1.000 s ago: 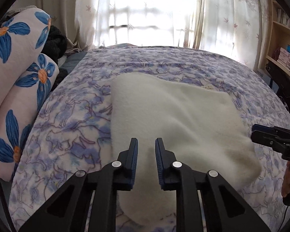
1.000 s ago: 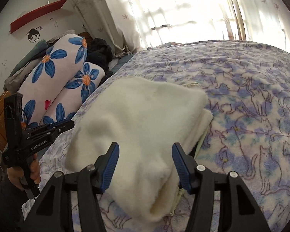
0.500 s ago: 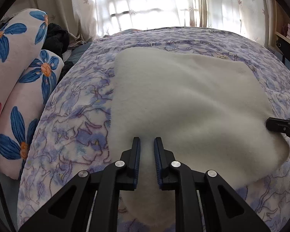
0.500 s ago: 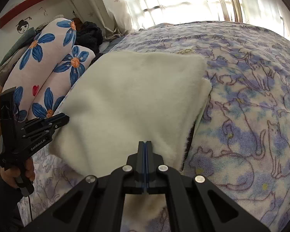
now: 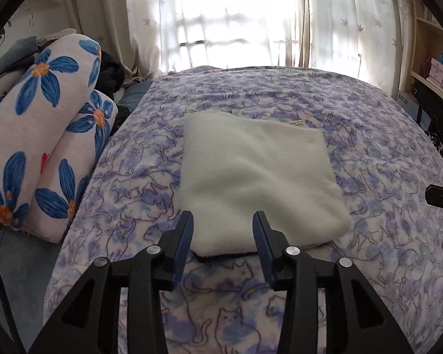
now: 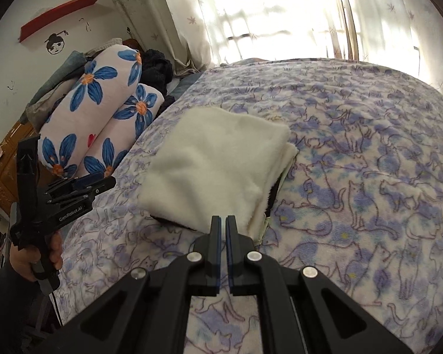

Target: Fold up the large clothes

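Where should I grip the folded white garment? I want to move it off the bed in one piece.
Take the folded white garment at its near edge, coming in low from the front with the open left gripper. There the stacked layers and dark underside show, so one pinch likely catches them all.

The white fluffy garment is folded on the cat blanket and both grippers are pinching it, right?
Not quite. The white fluffy garment lies folded on the cat blanket, but neither gripper pinches it. The left wrist view shows the left gripper open; the right wrist view shows the right gripper nearly shut, holding nothing.
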Action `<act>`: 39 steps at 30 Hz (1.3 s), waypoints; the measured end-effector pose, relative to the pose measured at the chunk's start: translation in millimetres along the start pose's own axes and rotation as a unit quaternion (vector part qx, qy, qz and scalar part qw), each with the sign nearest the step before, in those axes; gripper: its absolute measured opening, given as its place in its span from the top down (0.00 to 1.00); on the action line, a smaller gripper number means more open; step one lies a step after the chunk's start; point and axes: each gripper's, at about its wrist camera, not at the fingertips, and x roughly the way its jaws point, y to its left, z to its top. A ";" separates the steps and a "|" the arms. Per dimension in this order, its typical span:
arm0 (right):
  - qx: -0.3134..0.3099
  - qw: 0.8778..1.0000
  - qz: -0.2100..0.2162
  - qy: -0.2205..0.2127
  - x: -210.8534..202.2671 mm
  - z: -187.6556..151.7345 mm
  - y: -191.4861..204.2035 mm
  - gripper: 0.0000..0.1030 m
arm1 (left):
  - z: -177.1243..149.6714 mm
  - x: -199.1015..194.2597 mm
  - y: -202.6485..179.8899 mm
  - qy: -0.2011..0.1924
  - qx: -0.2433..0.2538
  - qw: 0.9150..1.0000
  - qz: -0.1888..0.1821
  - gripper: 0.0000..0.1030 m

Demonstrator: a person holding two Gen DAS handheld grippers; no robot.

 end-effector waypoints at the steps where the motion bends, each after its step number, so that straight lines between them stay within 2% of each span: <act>1: 0.000 1.000 -0.003 -0.005 -14.7 0.3 2.6 0.97 | -1.0 -14.0 -3.3 -0.006 0.001 1.000 0.006 0.49; 5: 0.004 1.000 -0.018 -0.014 -60.0 -4.2 6.5 0.97 | -3.8 -59.2 -15.1 -0.017 0.014 1.000 0.022 0.48; 11: -0.012 0.998 -0.050 -0.020 -115.9 -25.0 8.6 0.96 | -12.7 -110.4 -24.4 -0.024 -0.004 0.999 0.034 0.41; 13: -0.018 0.998 -0.063 -0.021 -132.9 -35.2 7.6 0.95 | -18.3 -126.0 -29.3 -0.029 -0.008 0.999 0.035 0.32; 15: -0.021 0.997 -0.071 -0.024 -147.2 -46.3 5.3 0.84 | -25.1 -140.7 -35.7 -0.039 -0.009 0.999 0.036 0.23; 17: -0.024 0.995 -0.088 -0.032 -160.2 -59.0 1.8 0.59 | -34.5 -153.1 -44.6 -0.050 -0.009 0.998 0.035 0.15; 19: -0.032 0.993 -0.111 -0.038 -170.1 -74.2 -0.4 0.51 | -47.7 -164.4 -56.5 -0.054 -0.011 0.998 0.031 0.07; 25: -0.031 0.991 -0.129 -0.027 -186.5 -128.6 -9.6 0.48 | -97.3 -184.3 -102.2 -0.047 -0.024 0.999 0.002 0.06; 30: -0.012 0.989 -0.145 -0.026 -194.1 -172.1 -12.2 0.35 | -139.2 -196.8 -142.7 -0.041 -0.039 0.998 -0.036 0.06; 33: -0.001 0.988 -0.149 -0.035 -202.4 -194.2 -10.2 0.30 | -159.9 -205.3 -165.8 -0.040 -0.039 0.997 -0.044 0.05; 35: 0.009 0.987 -0.153 -0.050 -209.2 -207.4 -9.0 0.19 | -172.3 -211.1 -175.7 -0.043 -0.047 0.997 -0.044 0.01; 37: 0.023 0.986 -0.155 -0.061 -214.5 -220.0 -9.9 0.12 | -182.2 -216.0 -180.8 -0.047 -0.058 0.996 -0.051 0.01; 39: 0.038 0.985 -0.156 -0.065 -217.4 -230.6 -11.7 0.11 | -191.1 -217.7 -187.6 -0.037 -0.064 0.996 -0.055 0.01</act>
